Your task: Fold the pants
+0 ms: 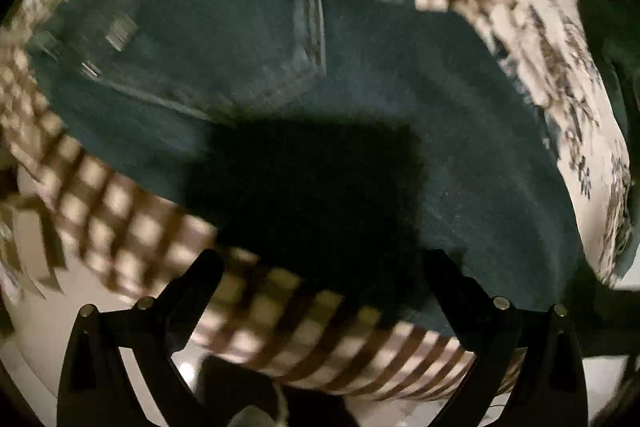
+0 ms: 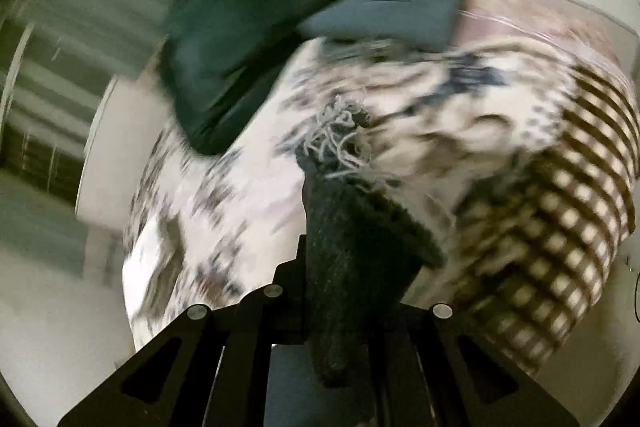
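Dark teal jeans (image 1: 360, 75) lie spread on a patterned bedspread (image 1: 560, 67), back pocket and waistband at the upper left. My left gripper (image 1: 324, 267) is open above the jeans' near edge, holding nothing. My right gripper (image 2: 352, 267) is shut on a frayed hem of the jeans (image 2: 344, 227), with loose pale threads above the fingers. The view is blurred by motion.
Bedspread has a floral part (image 2: 240, 207) and a brown checked border (image 1: 120, 211), (image 2: 560, 227). A folded dark garment (image 2: 240, 27) and a folded grey one (image 2: 400, 7) lie at the bed's far side. Pale floor lies beyond the bed edge (image 1: 40, 327).
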`<action>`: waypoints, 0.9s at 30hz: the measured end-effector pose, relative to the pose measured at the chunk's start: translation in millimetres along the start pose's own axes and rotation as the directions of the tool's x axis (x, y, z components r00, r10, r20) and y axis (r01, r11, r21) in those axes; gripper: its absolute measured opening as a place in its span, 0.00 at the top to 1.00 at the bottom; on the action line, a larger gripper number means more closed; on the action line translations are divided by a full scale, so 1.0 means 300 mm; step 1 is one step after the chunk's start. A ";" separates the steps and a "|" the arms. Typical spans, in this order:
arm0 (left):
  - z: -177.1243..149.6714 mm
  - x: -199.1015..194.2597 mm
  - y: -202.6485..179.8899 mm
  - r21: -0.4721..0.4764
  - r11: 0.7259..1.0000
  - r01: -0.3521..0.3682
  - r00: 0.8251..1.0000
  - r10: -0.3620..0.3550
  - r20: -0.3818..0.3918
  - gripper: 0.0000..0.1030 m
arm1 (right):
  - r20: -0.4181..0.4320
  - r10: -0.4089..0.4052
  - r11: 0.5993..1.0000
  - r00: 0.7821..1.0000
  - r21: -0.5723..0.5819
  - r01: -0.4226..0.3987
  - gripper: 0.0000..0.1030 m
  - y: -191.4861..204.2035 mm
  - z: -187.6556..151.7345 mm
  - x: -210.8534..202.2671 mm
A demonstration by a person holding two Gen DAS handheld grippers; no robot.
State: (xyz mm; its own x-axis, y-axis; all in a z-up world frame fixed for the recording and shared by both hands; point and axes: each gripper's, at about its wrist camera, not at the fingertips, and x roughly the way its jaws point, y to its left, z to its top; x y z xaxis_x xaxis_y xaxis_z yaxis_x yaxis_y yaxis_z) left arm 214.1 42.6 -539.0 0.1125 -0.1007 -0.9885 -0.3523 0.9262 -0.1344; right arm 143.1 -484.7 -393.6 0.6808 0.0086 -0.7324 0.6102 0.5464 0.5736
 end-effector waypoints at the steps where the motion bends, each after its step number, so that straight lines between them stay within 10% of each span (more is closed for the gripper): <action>1: 0.001 -0.024 0.009 0.013 1.000 -0.008 1.000 0.007 0.016 0.00 | -0.018 0.003 0.999 1.000 -0.043 -0.003 0.93 0.081 -0.046 0.002; 8: -0.004 -0.115 0.166 0.045 0.996 -0.078 0.992 0.074 0.102 0.00 | -0.241 -0.041 0.947 0.970 -0.318 -0.039 0.93 0.548 -0.541 0.206; 17: -0.018 -0.069 0.377 -0.066 0.997 -0.026 0.995 0.032 0.098 0.00 | -0.391 -0.269 0.858 0.880 -0.513 0.034 0.87 0.644 -1.163 0.533; 22: -0.029 -0.096 0.407 -0.062 0.998 -0.002 0.994 0.008 0.106 0.00 | -0.607 -0.155 0.917 0.779 -0.381 -0.115 0.44 0.649 -1.221 0.565; 27: -0.022 -0.172 0.314 -0.015 0.998 0.056 0.990 -0.054 0.127 0.00 | -0.481 -0.318 0.807 0.817 -0.590 -0.034 0.25 0.673 -1.127 0.450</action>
State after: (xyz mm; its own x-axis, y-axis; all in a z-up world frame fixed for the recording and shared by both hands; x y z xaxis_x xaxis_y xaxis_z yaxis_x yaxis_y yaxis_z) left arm 169.1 132.6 -501.0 0.2481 -0.1034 -0.9632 -0.3593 0.9136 -0.1906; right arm 221.3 -89.9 -500.7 0.1676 0.2365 -0.9571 0.2299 0.9346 0.2712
